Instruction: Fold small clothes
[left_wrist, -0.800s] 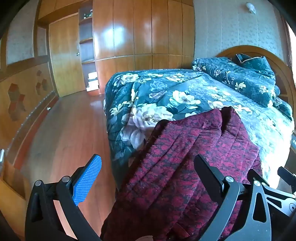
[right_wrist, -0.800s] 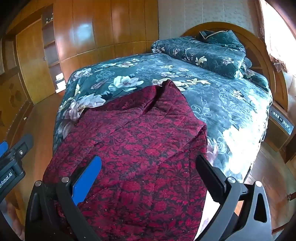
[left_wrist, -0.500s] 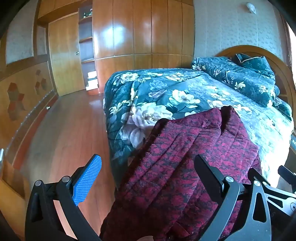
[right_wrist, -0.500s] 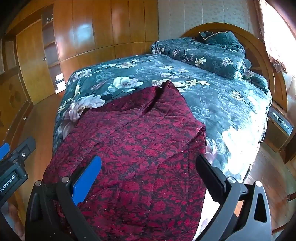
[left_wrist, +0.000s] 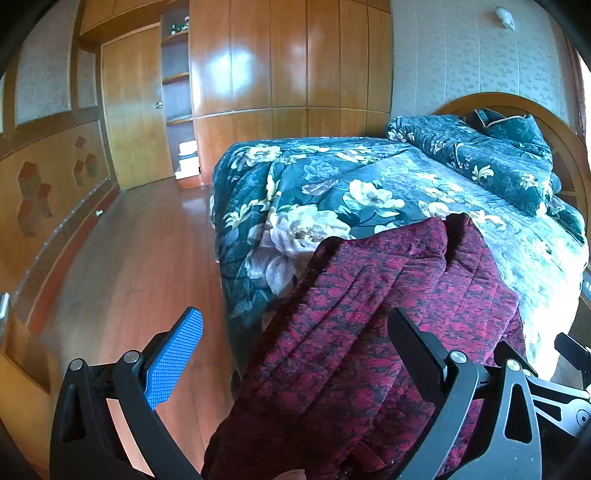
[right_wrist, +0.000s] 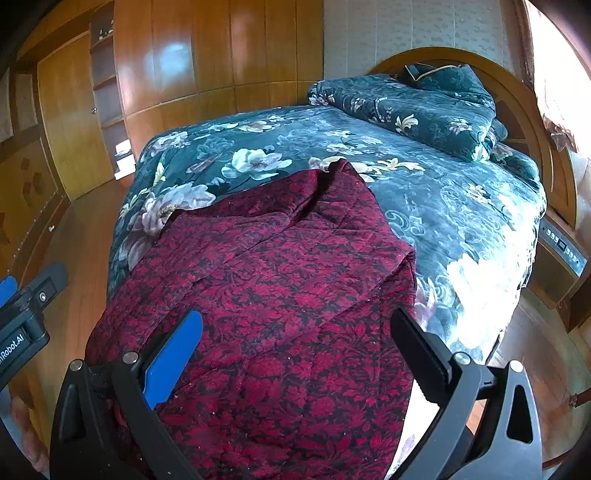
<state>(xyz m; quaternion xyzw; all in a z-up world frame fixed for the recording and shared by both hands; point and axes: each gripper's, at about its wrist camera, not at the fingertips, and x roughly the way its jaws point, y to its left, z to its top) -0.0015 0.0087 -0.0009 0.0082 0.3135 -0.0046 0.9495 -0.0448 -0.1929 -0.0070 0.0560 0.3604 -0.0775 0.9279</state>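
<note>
A dark red patterned quilted garment (left_wrist: 388, 306) (right_wrist: 280, 288) lies spread over the near end of the bed, its lower part hanging over the bed's foot. My left gripper (left_wrist: 295, 343) hovers open above the garment's left edge, with its blue pad over the floor side. My right gripper (right_wrist: 295, 343) is open above the garment's lower middle. Neither touches the cloth as far as I can see. The left gripper's body (right_wrist: 26, 317) shows at the left edge of the right wrist view.
The bed carries a teal floral quilt (right_wrist: 461, 206) with a folded teal blanket (right_wrist: 413, 107) by the curved wooden headboard (right_wrist: 517, 96). Glossy wooden wardrobes (left_wrist: 288, 62) line the far wall. Wooden floor (left_wrist: 140, 258) runs along the bed's left side. A low cabinet (right_wrist: 561, 254) stands at the right.
Both views have shifted only slightly; the garment lies as before and both grippers stay open.
</note>
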